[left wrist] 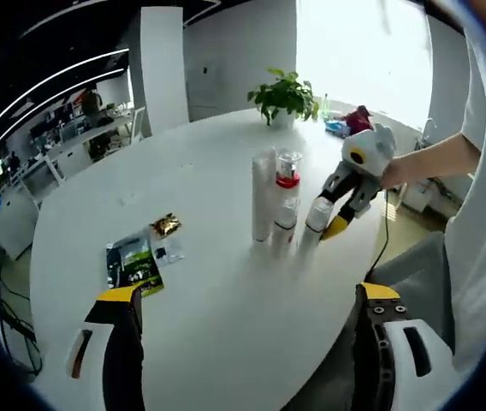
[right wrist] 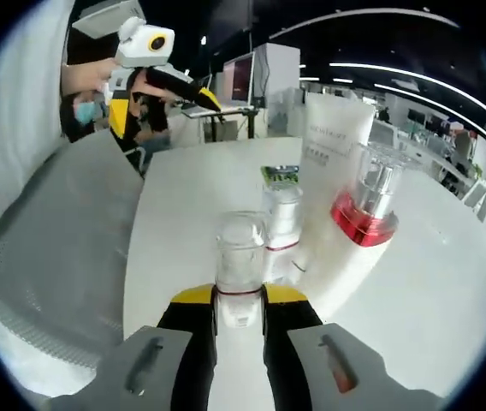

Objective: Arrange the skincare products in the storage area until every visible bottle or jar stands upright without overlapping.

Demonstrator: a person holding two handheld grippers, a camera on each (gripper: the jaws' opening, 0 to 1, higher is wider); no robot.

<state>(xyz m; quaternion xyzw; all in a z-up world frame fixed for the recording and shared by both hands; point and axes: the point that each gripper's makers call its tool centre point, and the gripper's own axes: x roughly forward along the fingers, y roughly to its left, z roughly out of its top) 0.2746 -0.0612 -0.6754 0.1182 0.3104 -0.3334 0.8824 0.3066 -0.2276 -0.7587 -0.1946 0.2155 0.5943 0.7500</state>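
Several skincare products stand upright in a tight cluster on the white round table (left wrist: 209, 325). They are a tall white tube (left wrist: 264, 195), a bottle with a red collar and clear cap (left wrist: 287, 171), and a small clear-capped bottle (left wrist: 284, 224). My right gripper (left wrist: 328, 214) is held by a hand and is shut on another small bottle (left wrist: 316, 224) at the cluster's right end. In the right gripper view its jaws (right wrist: 240, 300) clamp that bottle (right wrist: 240, 253), with the tube (right wrist: 333, 145) and red-collared bottle (right wrist: 371, 201) behind. My left gripper (left wrist: 251, 342) hangs wide open over the table's near edge.
Flat sachets (left wrist: 136, 261) and a gold packet (left wrist: 166, 225) lie left of the cluster. A potted plant (left wrist: 284, 94) stands at the table's far side. A grey chair (right wrist: 63, 240) sits by the table edge. The left gripper (right wrist: 162, 107) shows at upper left.
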